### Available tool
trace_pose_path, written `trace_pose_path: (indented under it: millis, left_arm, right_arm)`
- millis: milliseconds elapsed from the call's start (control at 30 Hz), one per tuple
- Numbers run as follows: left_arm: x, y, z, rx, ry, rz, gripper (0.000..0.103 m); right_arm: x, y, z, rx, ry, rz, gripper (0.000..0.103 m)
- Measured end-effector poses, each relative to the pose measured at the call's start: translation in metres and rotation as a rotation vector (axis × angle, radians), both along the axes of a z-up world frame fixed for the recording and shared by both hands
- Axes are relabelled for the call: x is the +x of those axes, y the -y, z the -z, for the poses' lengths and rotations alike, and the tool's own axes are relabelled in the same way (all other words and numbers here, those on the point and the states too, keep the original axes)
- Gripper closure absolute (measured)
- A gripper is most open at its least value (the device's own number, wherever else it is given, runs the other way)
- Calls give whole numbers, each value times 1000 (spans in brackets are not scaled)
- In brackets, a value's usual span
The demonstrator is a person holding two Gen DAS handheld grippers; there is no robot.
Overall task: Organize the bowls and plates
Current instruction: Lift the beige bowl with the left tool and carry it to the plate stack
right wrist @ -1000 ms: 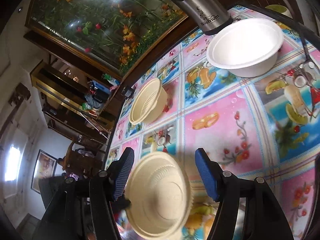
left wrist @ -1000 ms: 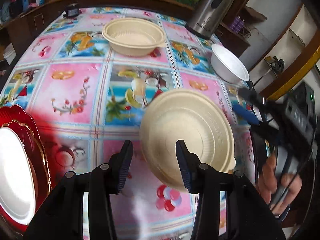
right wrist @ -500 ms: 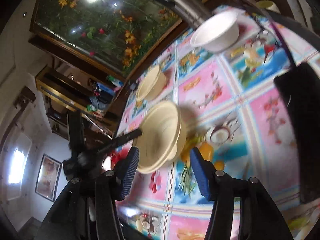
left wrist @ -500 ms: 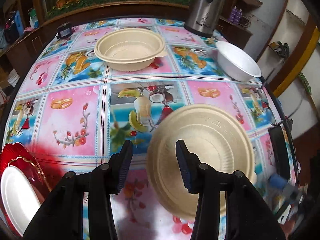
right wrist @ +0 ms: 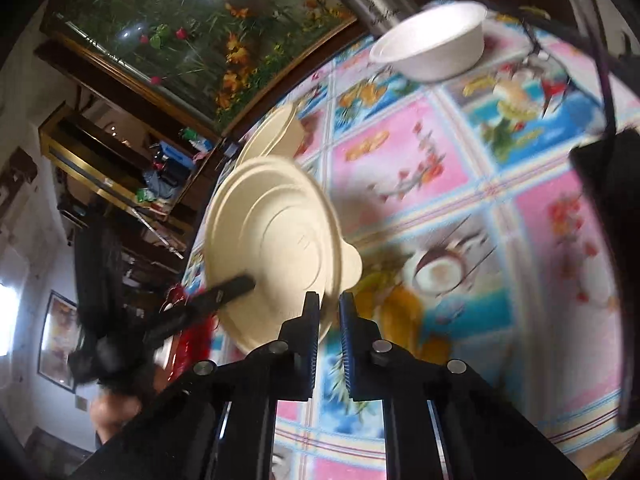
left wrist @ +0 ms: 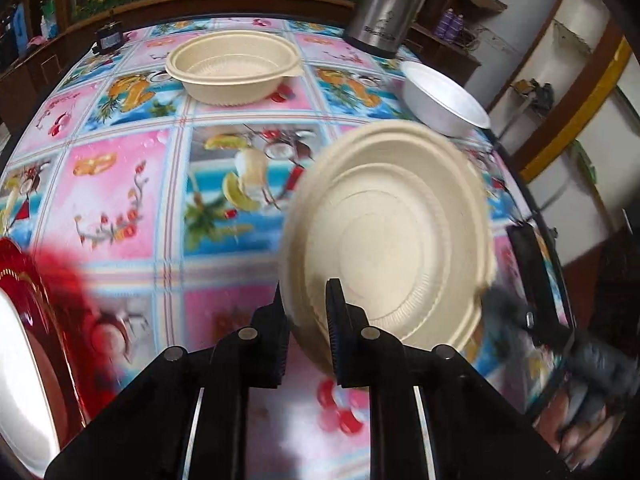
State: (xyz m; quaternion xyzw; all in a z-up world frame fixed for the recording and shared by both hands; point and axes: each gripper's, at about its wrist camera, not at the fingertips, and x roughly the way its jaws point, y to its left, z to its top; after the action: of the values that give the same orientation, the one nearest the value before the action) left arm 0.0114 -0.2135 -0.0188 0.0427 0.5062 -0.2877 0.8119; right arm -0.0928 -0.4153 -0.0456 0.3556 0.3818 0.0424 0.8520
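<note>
A beige ribbed bowl hangs tipped over the flowered tablecloth, its inside facing the left wrist camera. My left gripper has its jaws closing tight on the bowl's near rim. In the right wrist view the same bowl shows its underside. There my right gripper closes on the rim beside the bowl's tab. A second beige bowl and a white bowl stand farther back. A white plate lies on a red plate at the left edge.
A steel kettle stands at the back right beside the white bowl. A black flat device lies at the table's right edge. A hand holds the other gripper low at the right. A wooden rail borders the far side.
Both pairs of jaws have gone from wide apart to shut on the beige bowl's rim. The bowl has tipped up more steeply. The right gripper has swung to the bowl's tab side.
</note>
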Motion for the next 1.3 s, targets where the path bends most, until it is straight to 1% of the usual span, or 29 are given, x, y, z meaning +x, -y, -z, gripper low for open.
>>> trace_pose_path:
  millis: [100,200,233,333,367,467,533,633,700,733,767,800,867,933,1067,1300]
  left_arm:
    - [-4,-2,-2,-16,3,1,89]
    - [-2,-2,0,-9,8,-1,88]
    - [-1,-2,1,-7,8,-4,88]
    - [3,-3,6,6,13,-21,87]
    - [3,-3,7,9,17,-22,87]
    - [5,-5,12,13,21,-40,85]
    - [6,-5,14,11,23,-45,85]
    - [3,-4,12,20,56,-52,85]
    - [-2,-2,12,39,87,-51,85]
    - [-4,0,11,44,99,-45,85]
    - [-8,1,10,54,116,-39,85]
    - [-11,2,10,62,131,-37,84]
    - [-18,2,6,69,161,-27,84]
    - [-24,0,0,71,190,-28,84]
    - [-32,-9,-11,68,246,-35,84]
    - [-36,-29,-14,69,291,-65,84]
  right_arm:
    - [1,5,-5,-11,-4,-7,95]
    - [3,5,-7,-29,1,-5,95]
    - [4,4,-9,-44,1,-5,91]
    - [4,-1,-12,-94,-12,-7,88]
    - [3,-3,-13,-107,-19,-8,82]
    - [-1,-8,-17,-93,-7,-9,72]
    - [-1,-8,-16,-101,-15,-4,70]
    - [4,-12,-11,-90,-19,-14,68]
    - [9,-16,-10,-102,-19,-17,68]
    - [12,-19,-10,-125,-16,-16,72]
    - [14,-21,-10,-144,-18,-17,85]
    - [15,-23,-10,-143,-18,-19,85]
    - [15,-22,-11,-146,-16,-13,89]
    - [13,-23,-16,-161,-14,-18,90]
    - [8,-28,-26,-157,0,-35,90]
    - [9,-42,-31,-146,0,-72,90]
